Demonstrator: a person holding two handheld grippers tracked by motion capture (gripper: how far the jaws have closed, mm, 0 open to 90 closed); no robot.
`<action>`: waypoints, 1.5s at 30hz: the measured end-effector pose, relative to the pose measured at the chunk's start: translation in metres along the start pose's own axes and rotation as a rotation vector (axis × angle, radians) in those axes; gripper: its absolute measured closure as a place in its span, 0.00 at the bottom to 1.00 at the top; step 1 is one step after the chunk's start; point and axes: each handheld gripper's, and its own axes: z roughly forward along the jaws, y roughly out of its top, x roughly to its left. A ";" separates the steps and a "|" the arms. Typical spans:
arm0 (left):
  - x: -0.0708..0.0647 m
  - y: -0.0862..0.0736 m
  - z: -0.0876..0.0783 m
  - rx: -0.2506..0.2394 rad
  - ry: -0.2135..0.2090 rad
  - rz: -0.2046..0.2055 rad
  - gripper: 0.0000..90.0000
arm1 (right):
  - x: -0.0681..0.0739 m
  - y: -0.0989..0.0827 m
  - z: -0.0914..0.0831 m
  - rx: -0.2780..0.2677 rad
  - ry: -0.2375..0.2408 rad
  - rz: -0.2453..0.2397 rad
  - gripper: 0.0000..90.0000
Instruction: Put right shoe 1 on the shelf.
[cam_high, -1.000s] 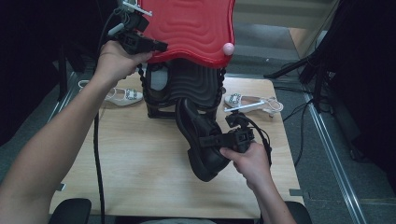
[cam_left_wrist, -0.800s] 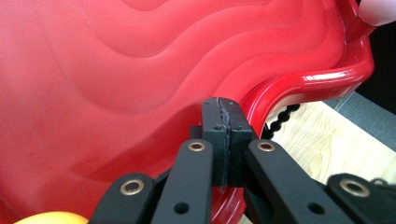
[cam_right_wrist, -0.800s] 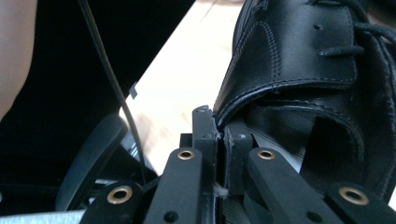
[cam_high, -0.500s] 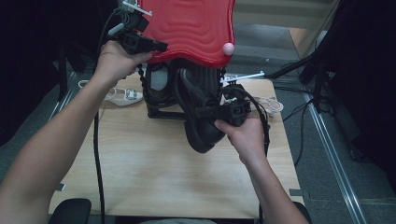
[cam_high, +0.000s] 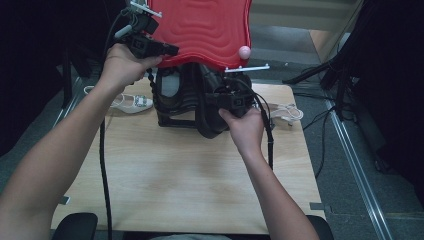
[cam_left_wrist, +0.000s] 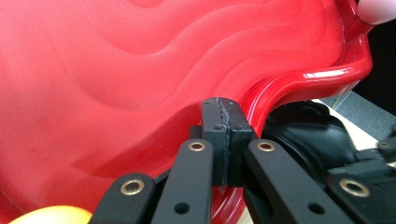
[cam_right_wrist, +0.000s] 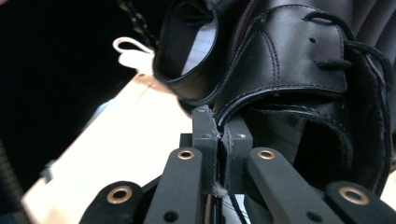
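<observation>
A glossy red wavy lid (cam_high: 205, 30) is held tilted up over a black open container (cam_high: 172, 107) at the back of the table. My left gripper (cam_high: 170, 50) is shut on the lid's lower rim; in the left gripper view its jaws (cam_left_wrist: 226, 121) pinch the red lid's edge (cam_left_wrist: 116, 70). My right gripper (cam_high: 215, 100) is shut on a black leather shoe (cam_high: 212, 125), held against the container's front, just under the lid. The right gripper view has the jaws (cam_right_wrist: 219, 130) clamped on the shoe's collar edge (cam_right_wrist: 289, 60). Another black shoe (cam_right_wrist: 187, 56) sits behind it.
A pink ball (cam_high: 244, 52) sits at the lid's right corner. Part of a yellow ball (cam_left_wrist: 46, 215) shows low in the left gripper view. White objects lie left (cam_high: 131, 102) and right (cam_high: 285, 111) of the container. The wooden table (cam_high: 165, 180) stretches toward me.
My right gripper has carried the black shoe up and away from me, from mid-table to the container's front under the lid. The left gripper and the lid have stayed still.
</observation>
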 end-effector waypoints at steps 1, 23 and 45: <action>0.000 0.000 0.000 0.000 0.000 0.000 1.00 | -0.001 0.000 0.003 -0.004 -0.012 0.001 0.98; -0.003 0.001 0.000 0.028 0.024 0.029 1.00 | 0.003 -0.030 0.052 -0.052 -0.099 -0.060 0.98; -0.002 0.000 -0.001 0.023 0.019 0.047 1.00 | -0.010 -0.001 0.066 -0.100 -0.200 -0.122 0.97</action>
